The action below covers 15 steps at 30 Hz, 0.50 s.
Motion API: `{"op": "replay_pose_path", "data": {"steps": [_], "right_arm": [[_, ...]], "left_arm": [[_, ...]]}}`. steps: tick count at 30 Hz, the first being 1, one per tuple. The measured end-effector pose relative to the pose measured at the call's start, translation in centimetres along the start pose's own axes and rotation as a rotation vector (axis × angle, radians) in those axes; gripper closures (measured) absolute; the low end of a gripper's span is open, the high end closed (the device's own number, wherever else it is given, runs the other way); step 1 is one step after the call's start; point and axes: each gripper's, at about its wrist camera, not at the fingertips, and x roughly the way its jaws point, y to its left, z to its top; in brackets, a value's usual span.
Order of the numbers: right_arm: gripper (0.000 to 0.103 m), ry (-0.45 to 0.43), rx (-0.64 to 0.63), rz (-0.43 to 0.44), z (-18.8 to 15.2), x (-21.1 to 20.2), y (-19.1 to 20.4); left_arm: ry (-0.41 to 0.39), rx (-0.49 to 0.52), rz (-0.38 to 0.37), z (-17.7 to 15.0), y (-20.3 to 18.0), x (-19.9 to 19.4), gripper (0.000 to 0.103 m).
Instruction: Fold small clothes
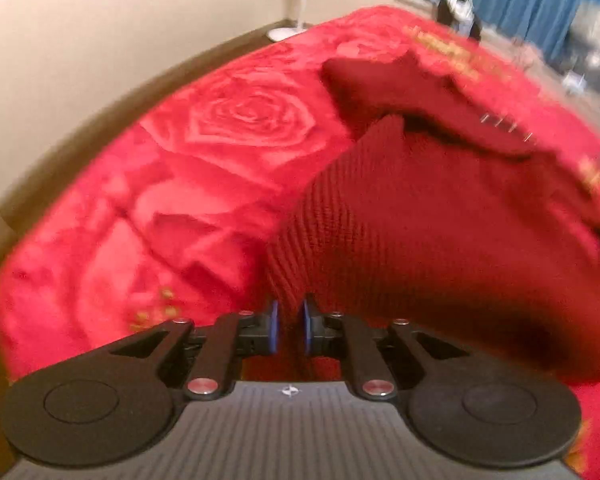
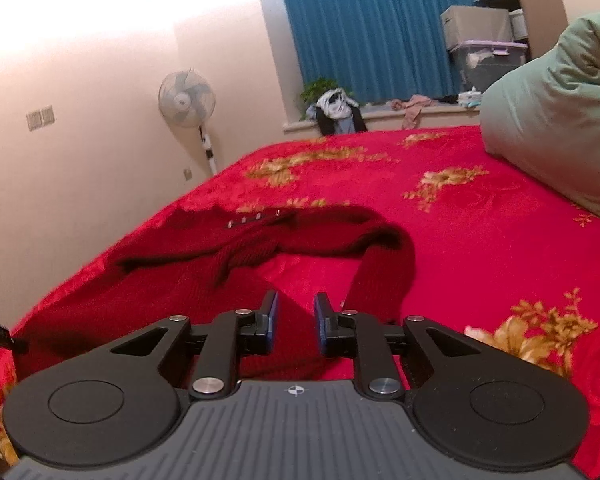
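Note:
A dark red knitted garment [image 1: 440, 220] lies on the bed's red rose blanket [image 1: 160, 200]. My left gripper [image 1: 290, 322] is shut on a ribbed edge of it, which is pinched between the blue pads and lifted so that it drapes off to the right. In the right wrist view the garment [image 2: 260, 248] is spread flat with a row of small metal snaps [image 2: 252, 218] near its far edge. One sleeve [image 2: 384, 272] runs down beside the right finger. My right gripper [image 2: 296, 320] hovers low with its jaws slightly apart. Nothing is visibly pinched between them.
A pale green quilt [image 2: 552, 120] is heaped at the bed's right. The bed's edge drops off on the left toward a standing fan [image 2: 186, 98] by the wall. Loose clothes [image 2: 336, 112] lie on the windowsill below the blue curtain [image 2: 372, 28]. Storage boxes [image 2: 484, 52] are stacked behind.

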Motion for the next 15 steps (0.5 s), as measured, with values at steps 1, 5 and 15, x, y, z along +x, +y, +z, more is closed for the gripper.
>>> {"op": "replay_pose_path", "data": {"steps": [1, 5, 15], "right_arm": [[0.075, 0.012, 0.002, 0.0, -0.3, 0.2, 0.1], [0.061, 0.063, 0.009, -0.007, -1.6, 1.7, 0.2], [0.04, 0.247, 0.136, -0.04, -1.9, 12.1, -2.4]], "left_arm": [[-0.004, -0.011, -0.017, 0.2, 0.2, 0.0, 0.083], [0.067, -0.057, -0.058, -0.2, 0.9, 1.0, 0.07], [0.133, -0.069, -0.113, -1.2, 2.0, 2.4, 0.065]]}}
